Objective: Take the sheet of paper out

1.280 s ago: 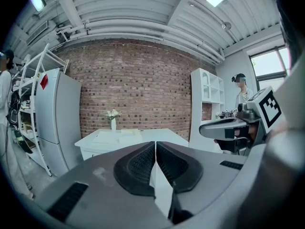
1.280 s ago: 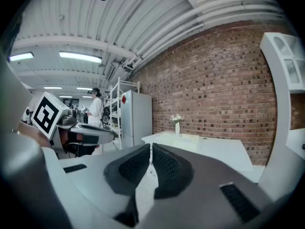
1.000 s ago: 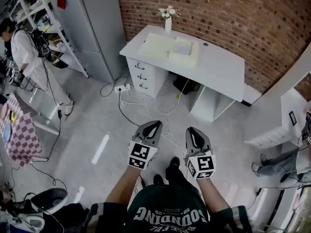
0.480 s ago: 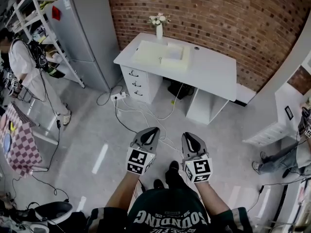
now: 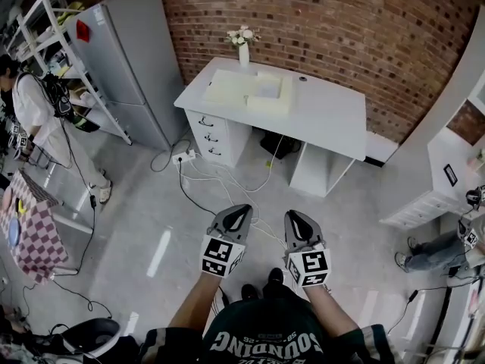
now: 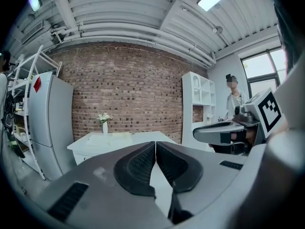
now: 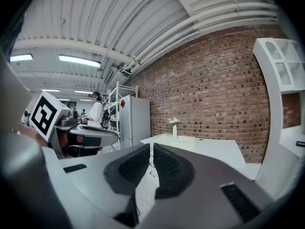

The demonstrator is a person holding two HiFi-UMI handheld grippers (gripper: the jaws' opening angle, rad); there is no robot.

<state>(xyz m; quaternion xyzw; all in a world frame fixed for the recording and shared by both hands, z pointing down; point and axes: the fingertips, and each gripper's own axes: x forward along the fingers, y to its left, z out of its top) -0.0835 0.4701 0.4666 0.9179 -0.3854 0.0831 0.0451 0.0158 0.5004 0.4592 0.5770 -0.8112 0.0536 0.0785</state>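
Note:
A white desk (image 5: 326, 120) stands against the brick wall, well ahead of me. On its top lie a pale flat box-like thing (image 5: 250, 89) and a vase of flowers (image 5: 242, 42); I cannot make out a separate sheet of paper from here. My left gripper (image 5: 243, 210) and right gripper (image 5: 291, 215) are held side by side at waist height over the floor, far short of the desk. In the left gripper view the left gripper (image 6: 155, 144) has its jaws pressed together with nothing between them. The right gripper (image 7: 151, 146) is likewise shut and empty.
Cables (image 5: 220, 179) and a power strip (image 5: 184, 156) lie on the floor between me and the desk. A grey fridge (image 5: 132, 59) and shelving rack (image 5: 61, 44) stand left, a person (image 5: 34, 112) beside them. A white shelf unit (image 5: 447, 169) and another person (image 5: 439, 250) are right.
The view has shifted a little, so the desk sits slightly lower and more to the left in it. Both grippers stay shut and side by side in front of me.

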